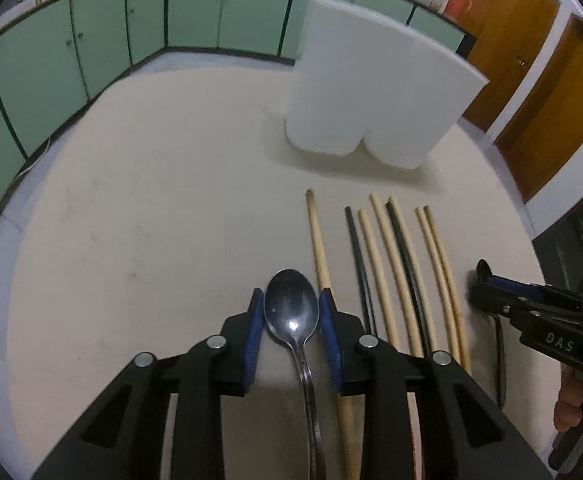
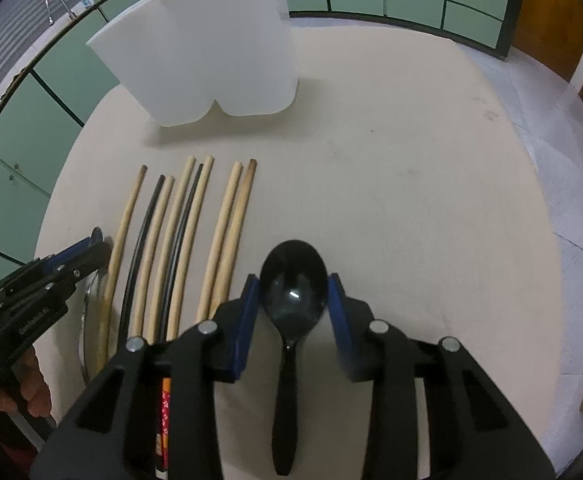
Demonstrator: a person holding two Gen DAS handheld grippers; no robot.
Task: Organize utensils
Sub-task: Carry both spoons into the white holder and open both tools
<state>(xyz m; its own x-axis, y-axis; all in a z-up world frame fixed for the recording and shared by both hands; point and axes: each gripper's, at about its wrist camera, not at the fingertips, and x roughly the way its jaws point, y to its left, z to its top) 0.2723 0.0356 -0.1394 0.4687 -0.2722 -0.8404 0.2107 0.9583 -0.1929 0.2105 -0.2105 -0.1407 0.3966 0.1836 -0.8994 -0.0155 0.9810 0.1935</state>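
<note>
The metal spoon (image 1: 291, 308) lies right under my left gripper (image 1: 290, 312), its bowl between the blue pads (image 1: 254, 332), which stand spread on either side with a sliver of table showing; I am not clamped on it yet. My right gripper (image 2: 294, 300) sits the same way over the black plastic spoon (image 2: 293, 284), jaws wide, nothing held. If I close now on the rounded bowls rather than the handles, I judge each spoon could squirt forward or tip. The left pad also rides just beside the nearest wooden chopstick (image 1: 318, 236), so closing might nudge it and disturb the row of chopsticks (image 2: 179, 232) between my grippers. The steel spoon looks glossy and slick, its thin handle running back under the gripper. The white divided holder (image 1: 367, 92) stands upright beyond the chopsticks, well apart.
</note>
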